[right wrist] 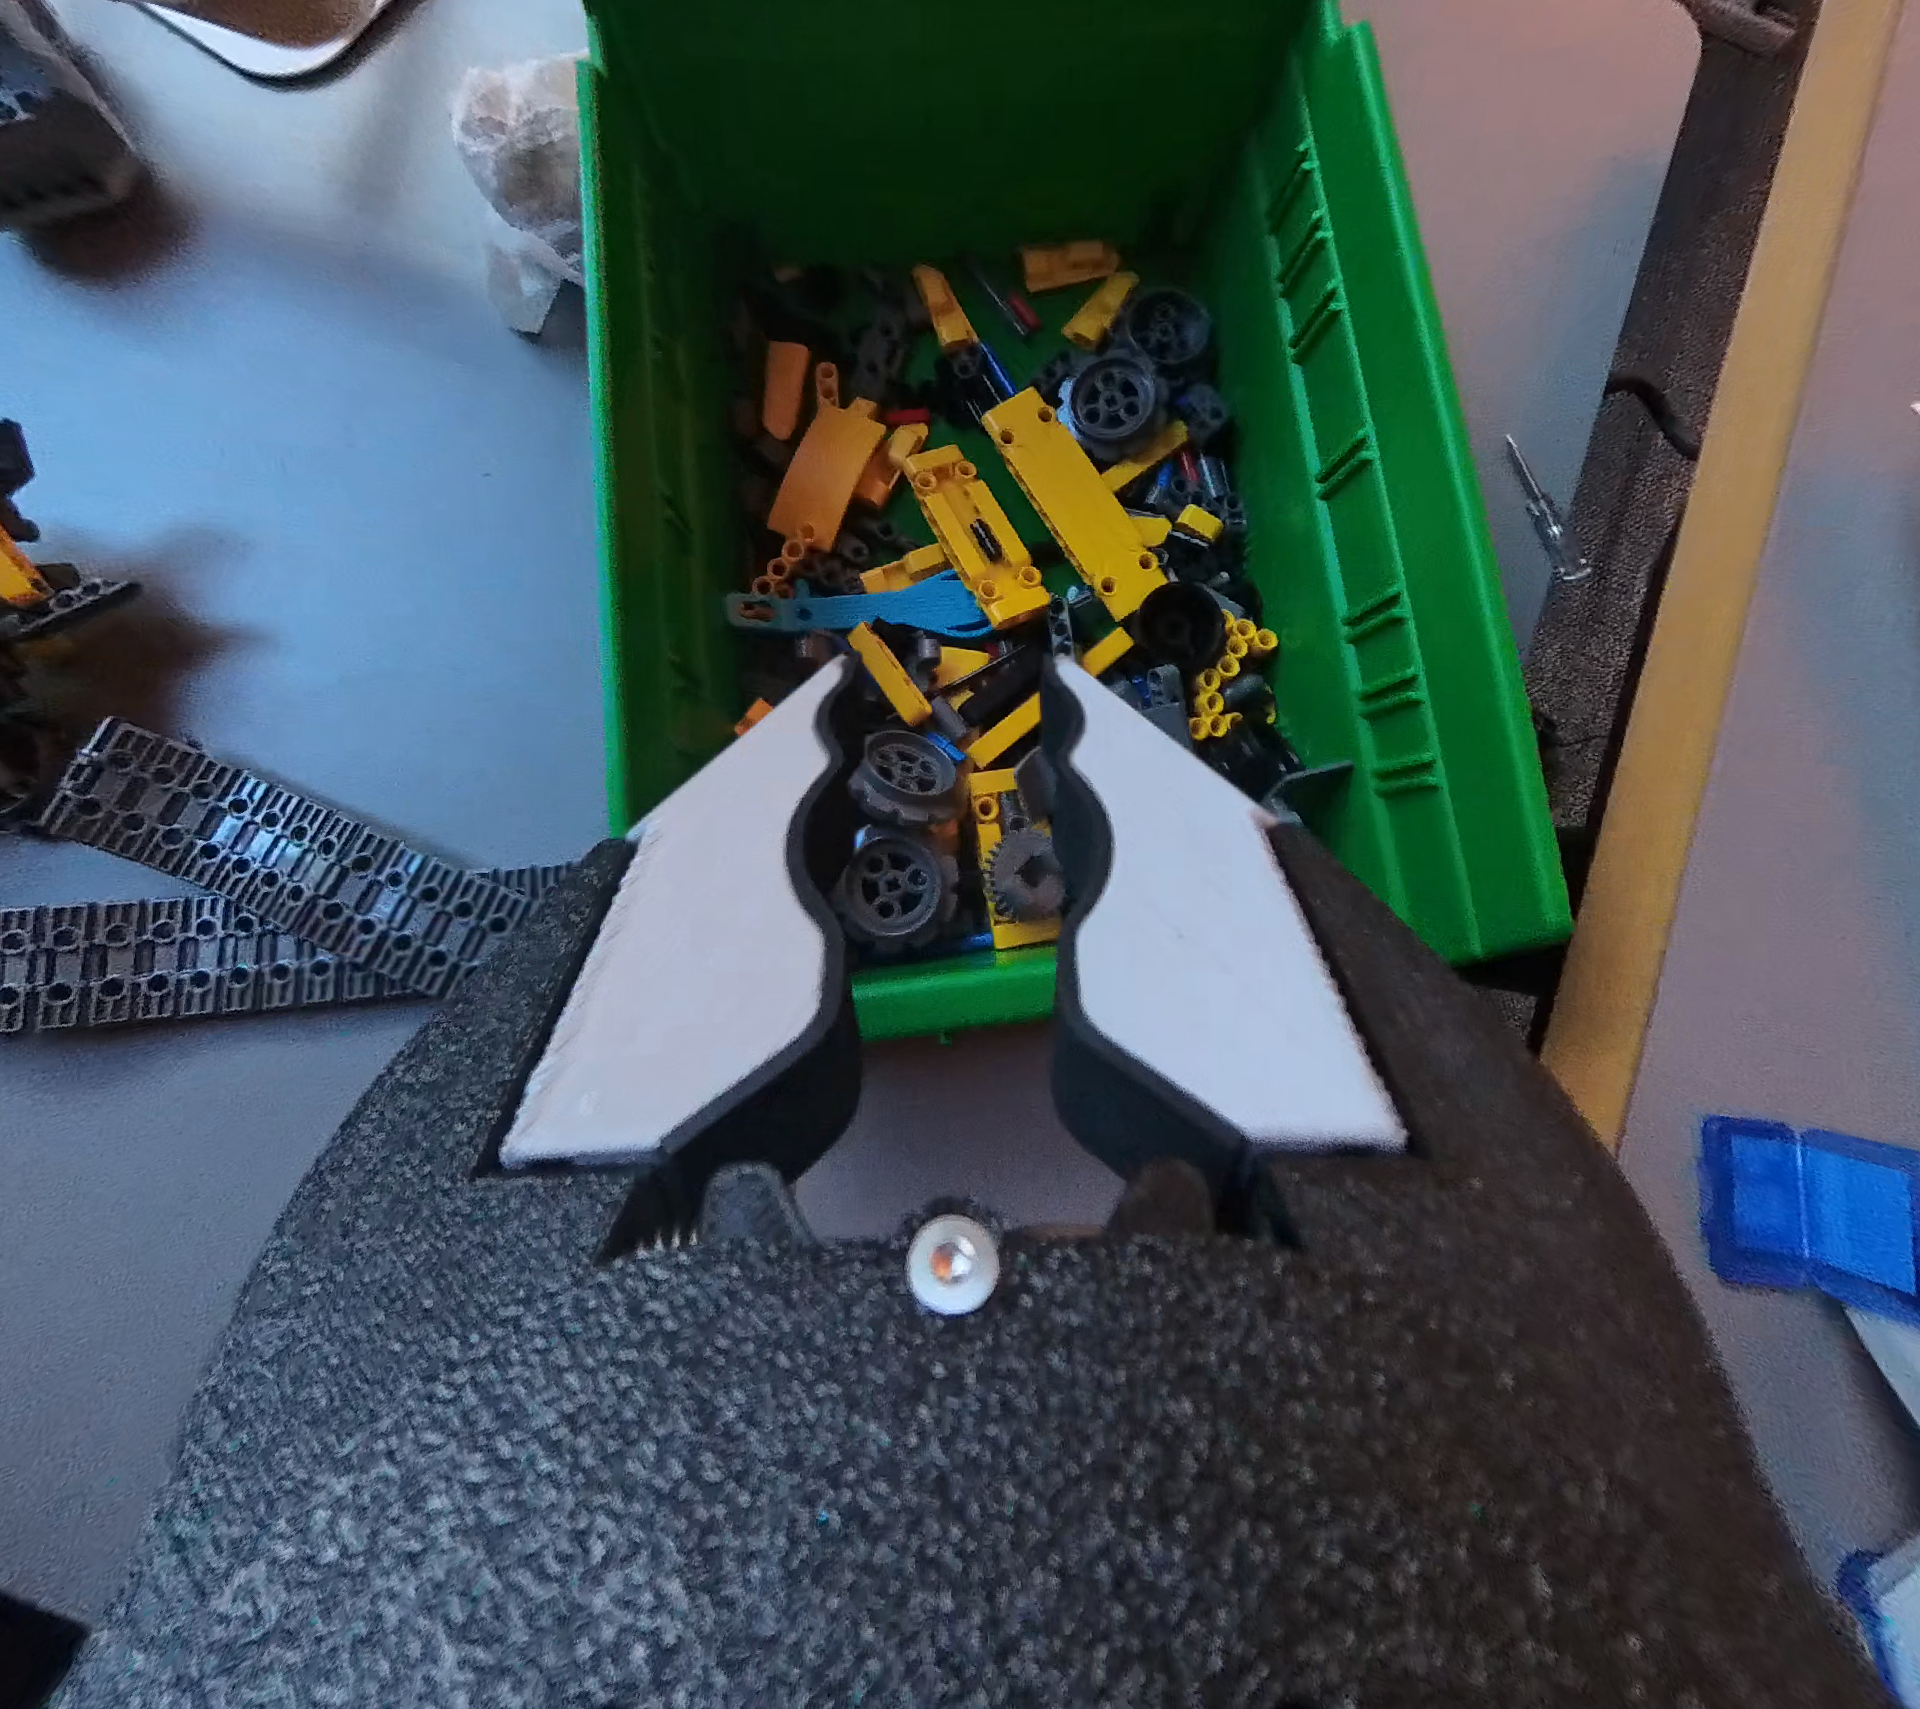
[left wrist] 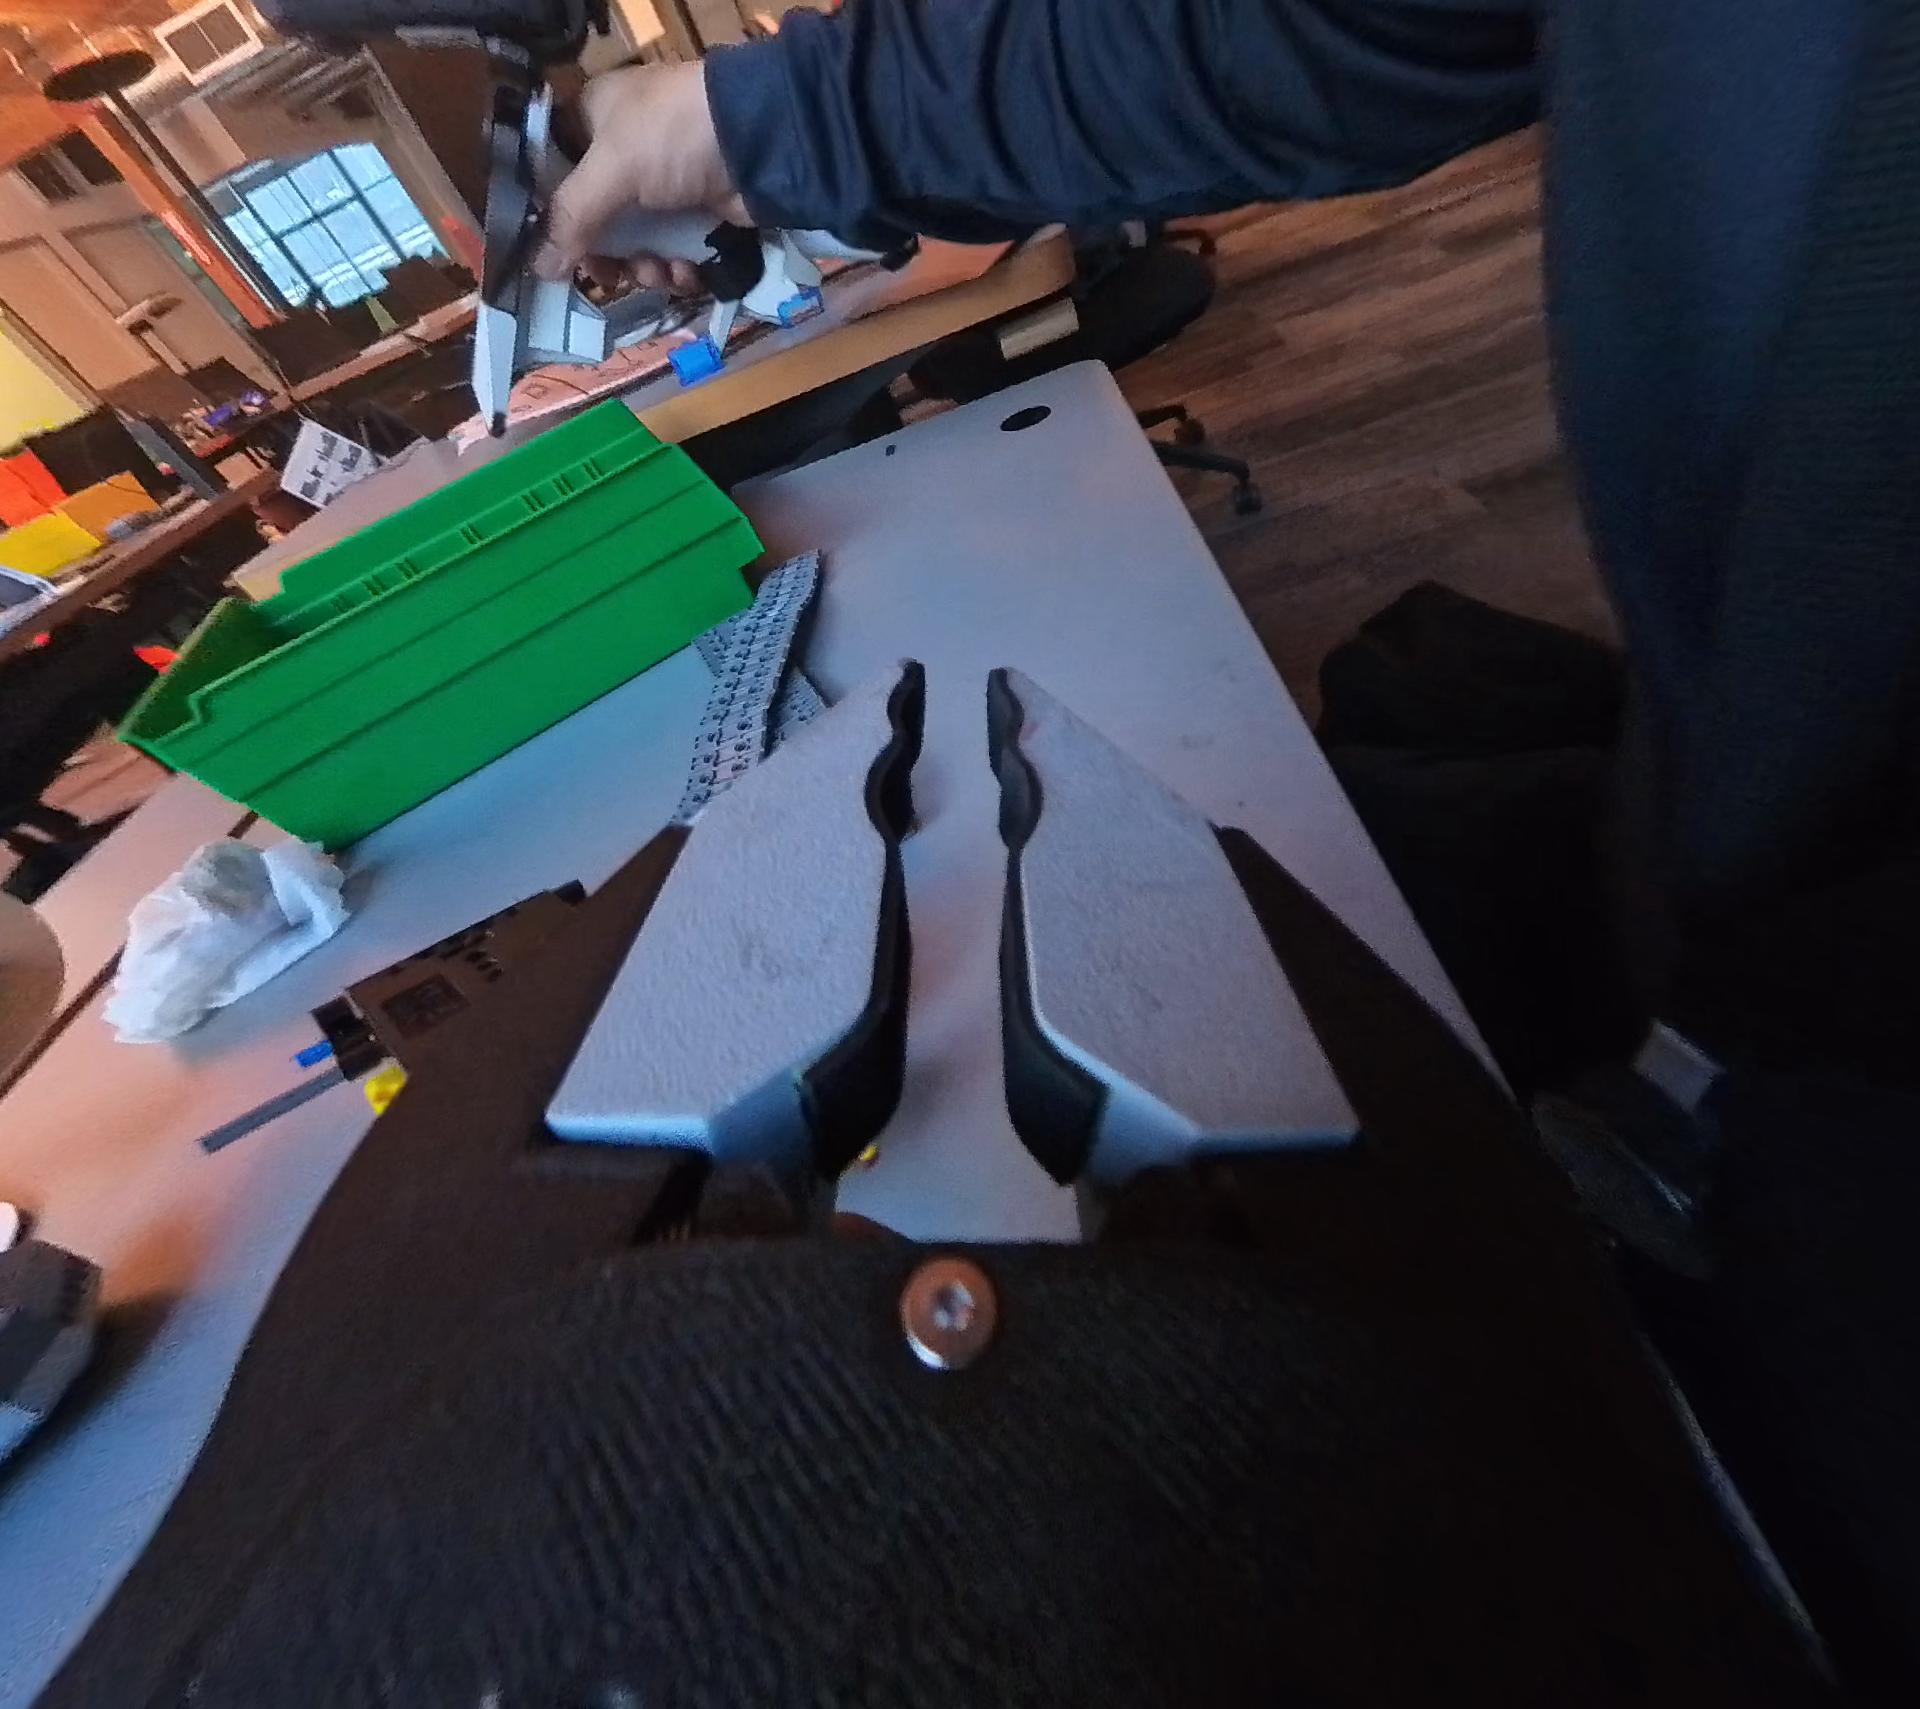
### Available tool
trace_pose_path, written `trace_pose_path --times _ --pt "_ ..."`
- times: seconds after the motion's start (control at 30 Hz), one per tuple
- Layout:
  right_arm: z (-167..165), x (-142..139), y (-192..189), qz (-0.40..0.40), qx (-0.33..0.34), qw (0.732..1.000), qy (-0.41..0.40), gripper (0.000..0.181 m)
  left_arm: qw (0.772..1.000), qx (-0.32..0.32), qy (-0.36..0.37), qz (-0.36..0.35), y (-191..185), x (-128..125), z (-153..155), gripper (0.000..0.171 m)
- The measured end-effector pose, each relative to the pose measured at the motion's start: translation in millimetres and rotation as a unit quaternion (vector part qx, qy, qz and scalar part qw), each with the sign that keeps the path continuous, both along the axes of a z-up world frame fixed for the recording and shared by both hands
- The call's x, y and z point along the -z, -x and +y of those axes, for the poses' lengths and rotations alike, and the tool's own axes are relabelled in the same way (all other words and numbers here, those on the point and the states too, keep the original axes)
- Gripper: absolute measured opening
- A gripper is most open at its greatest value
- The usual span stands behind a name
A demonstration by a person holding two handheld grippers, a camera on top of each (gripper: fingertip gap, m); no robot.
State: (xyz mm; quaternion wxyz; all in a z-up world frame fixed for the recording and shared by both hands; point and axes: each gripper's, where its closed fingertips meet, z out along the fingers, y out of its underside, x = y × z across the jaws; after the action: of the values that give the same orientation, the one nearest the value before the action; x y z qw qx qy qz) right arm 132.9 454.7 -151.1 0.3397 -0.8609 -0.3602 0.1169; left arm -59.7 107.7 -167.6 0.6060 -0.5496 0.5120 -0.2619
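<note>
Grippers both empty. Right gripper (right wrist: pixel 948 672) hangs over the near end of a green bin (right wrist: pixel 1392 579), fingers spread w/ a clear gap, nothing between them; its tips sit above the pile, touching nothing as far as I can tell. Bin holds loose building-toy parts (right wrist: pixel 997 516): yellow beams, orange panels, grey wheels, a blue piece. Parts under the fingers are hidden, and the pile's far-left corner is in shadow, hard to read.

Left gripper (left wrist: pixel 954 672) is over bare grey table (left wrist: pixel 1039 537), fingers parted a little, holding nothing. Just beyond its left finger lie grey track strips (left wrist: pixel 769 620), partly covered by that finger and running up to the bin's end. From this side only the bin's outer wall shows, contents unseen.

Crumpled white wrap (left wrist: pixel 223 932) sits beside the bin. Person's hand (left wrist: pixel 634 173) and dark sleeve hold the right gripper above the bin; the body is cut off at the right edge. Background blurred.
</note>
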Motion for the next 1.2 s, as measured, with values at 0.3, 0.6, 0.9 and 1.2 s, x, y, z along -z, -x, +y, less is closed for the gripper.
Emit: trace_pose_path --times 0.3,0.6,0.9,1.2 --pt "-80.7 3.5 54.0 0.078 -0.013 0.992 -0.100 0.027 0.997 0.006 0.060 -0.043 6.8 -2.2 7.3 0.009" --pt "-194.7 44.7 88.0 0.206 -0.071 0.966 -0.140 0.020 0.997 -0.019 -0.059 0.049 -13.2 10.2 -13.3 0.004" --pt "-229.5 64.0 95.9 0.174 -0.107 0.965 -0.163 0.024 0.977 -0.142 0.074 0.144 8.5 63.1 -74.1 0.016" --pt "-250.5 78.9 115.7 0.138 -0.203 0.959 -0.140 0.032 0.936 -0.306 0.142 0.105 62.0 54.7 -25.0 0.064"
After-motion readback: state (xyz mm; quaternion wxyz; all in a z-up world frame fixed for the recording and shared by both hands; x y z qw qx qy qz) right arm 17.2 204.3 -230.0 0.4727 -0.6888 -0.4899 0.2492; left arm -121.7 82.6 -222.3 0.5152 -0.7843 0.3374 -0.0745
